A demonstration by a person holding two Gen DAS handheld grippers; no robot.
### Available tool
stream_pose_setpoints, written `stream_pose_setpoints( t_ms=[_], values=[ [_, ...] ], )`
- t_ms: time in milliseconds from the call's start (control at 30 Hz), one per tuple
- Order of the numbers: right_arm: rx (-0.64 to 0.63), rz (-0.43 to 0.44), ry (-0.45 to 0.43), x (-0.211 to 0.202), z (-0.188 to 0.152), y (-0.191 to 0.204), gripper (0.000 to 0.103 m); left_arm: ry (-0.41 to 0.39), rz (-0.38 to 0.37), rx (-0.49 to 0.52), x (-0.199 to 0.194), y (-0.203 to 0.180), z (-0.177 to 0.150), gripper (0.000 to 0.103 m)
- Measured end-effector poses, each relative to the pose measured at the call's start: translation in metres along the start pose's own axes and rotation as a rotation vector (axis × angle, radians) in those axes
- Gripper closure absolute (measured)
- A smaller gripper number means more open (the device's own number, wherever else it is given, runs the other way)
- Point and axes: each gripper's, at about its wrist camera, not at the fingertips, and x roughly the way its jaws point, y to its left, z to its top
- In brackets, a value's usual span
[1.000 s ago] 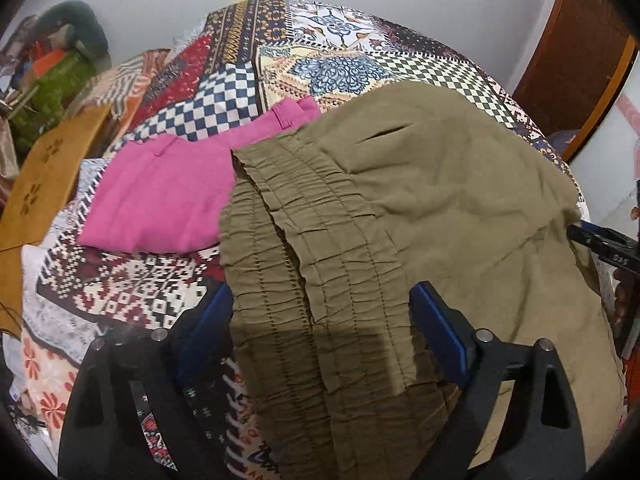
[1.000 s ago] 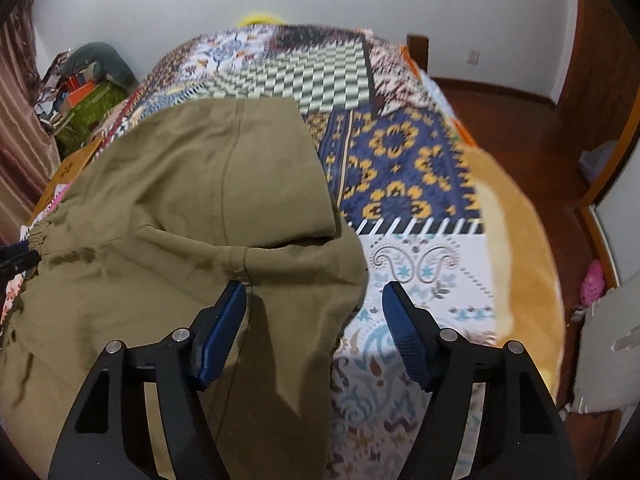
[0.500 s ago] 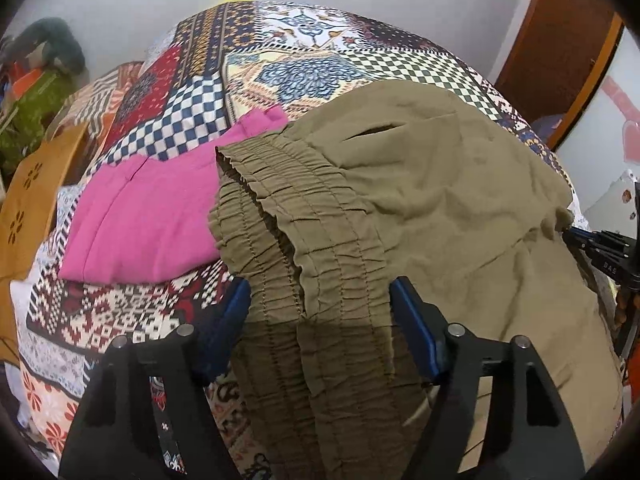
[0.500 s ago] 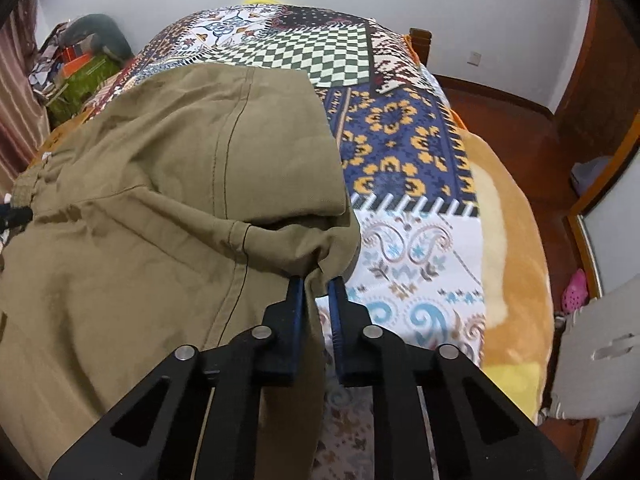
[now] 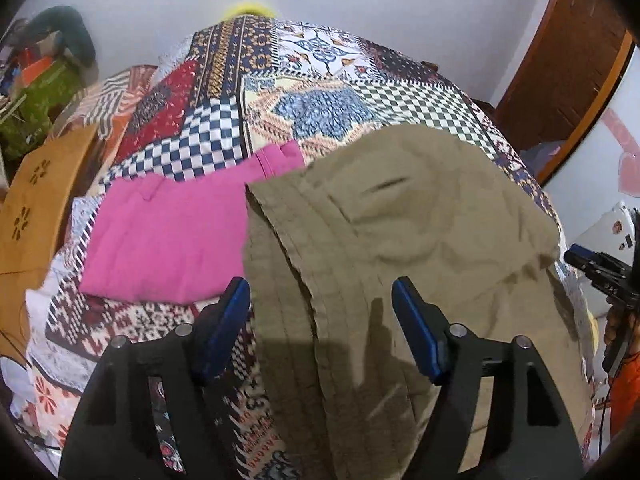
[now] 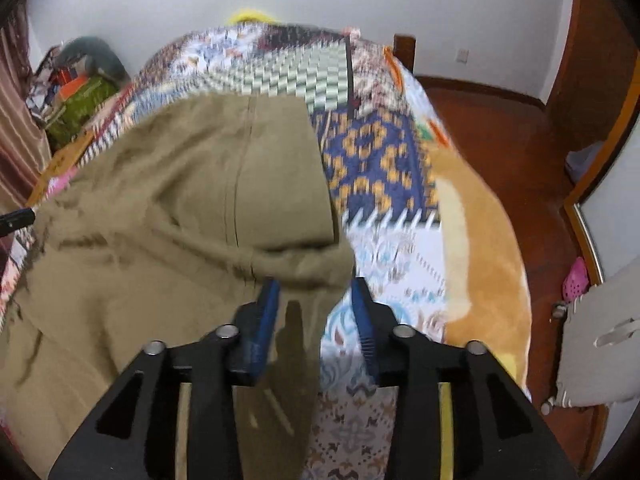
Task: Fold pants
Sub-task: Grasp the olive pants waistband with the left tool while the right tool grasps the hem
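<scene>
- We find the olive pants (image 5: pixel 400 216) lying on the patchwork bedspread (image 5: pixel 320 92), already doubled over: the gathered waistband (image 5: pixel 288 248) sits on the side toward the pink garment, and a rounded folded edge (image 6: pixel 296 260) sits on the opposite side.
- Left claw (image 5: pixel 320 320): the blue pads stand well apart, straddling the waistband without pressing it. We judge it open, with cloth beneath and between the pads but not gripped.
- Right claw (image 6: pixel 316 308): its jaws have just been opening. The folded edge lies between and just ahead of the pads, and we see no pinch on it, so we read it as released.
- Why so: with both claws open over opposite ends of the pants, we judge that a fold has just been laid down and let go, so the cloth can settle flat under its own weight.
- The pink garment (image 5: pixel 168 240) lies flat just beside the waistband, touching or slightly under it; probably a piece set aside.
- Further from the pants, an orange-brown blanket (image 6: pixel 480 248) covers the bed edge on the right claw's side; beyond it is wooden floor (image 6: pixel 500 132).
- Next, in our judgement: another fold or smoothing; the right view is blurred, so fine contact is uncertain.
</scene>
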Motion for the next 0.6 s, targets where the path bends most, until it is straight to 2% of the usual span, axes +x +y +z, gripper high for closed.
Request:
stream_pose_setpoints(
  t_ms=[67, 200, 333, 433, 600],
  values=[
    [-0.002, -0.002, -0.021, 0.002, 0.009, 0.002, 0.059, 0.012, 0.013, 0.002, 0.007, -0.001, 0.006, 0.030],
    [-0.021, -0.006, -0.036, 0.018, 0.030, 0.006, 0.059, 0.056, -0.004, 0.002, 0.029, -0.004, 0.014, 0.030],
    [-0.036, 0.006, 0.000, 0.042, 0.040, 0.007, 0.059, 0.095, 0.003, 0.004, 0.051, -0.007, 0.017, 0.030],
    [-0.015, 0.060, 0.037, 0.058, 0.044, 0.005, 0.059, 0.113, -0.016, -0.003, 0.061, -0.007, 0.017, 0.030],
    [-0.008, 0.104, 0.072, 0.071, 0.041, 0.005, 0.060, 0.094, 0.003, 0.029, 0.064, -0.012, 0.017, 0.029]
  ],
)
